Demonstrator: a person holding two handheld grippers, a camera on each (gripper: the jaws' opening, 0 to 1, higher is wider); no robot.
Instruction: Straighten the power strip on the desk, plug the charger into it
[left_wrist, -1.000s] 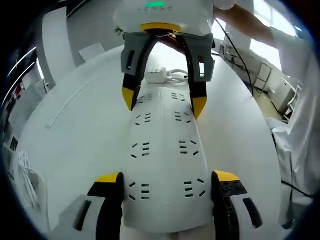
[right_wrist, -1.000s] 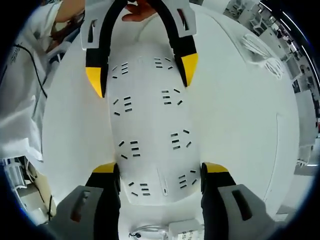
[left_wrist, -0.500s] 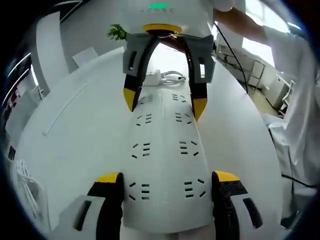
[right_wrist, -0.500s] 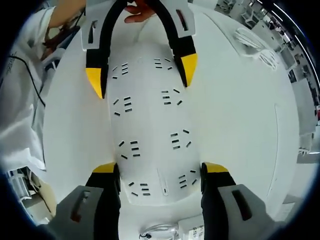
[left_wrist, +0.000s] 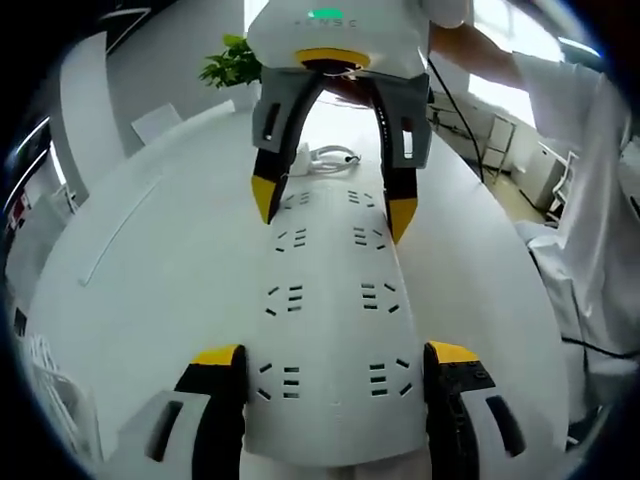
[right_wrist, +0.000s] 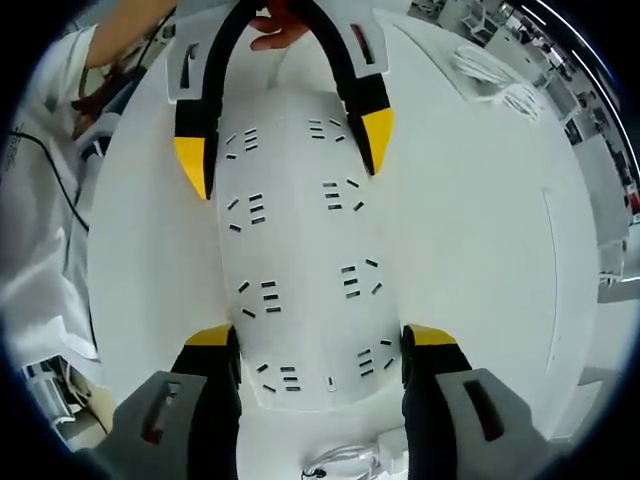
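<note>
Still clamped on the power strip (left_wrist: 330, 330) from both ends: left hand-held gripper (left_wrist: 335, 358) pinching one end, right hand-held gripper (right_wrist: 320, 340) the other, jaws spread just to the strip's width, touching its sides. Whole strip lying flat on the white surface (left_wrist: 150, 260), swung a bit since a second ago, so a green plant (left_wrist: 232, 65) now pokes in far left. Charger (left_wrist: 325, 158) with its coiled cable sitting past the far end, half hidden behind the opposite gripper. Right gripper view catches extra white cables (right_wrist: 495, 85) at far right.
</note>
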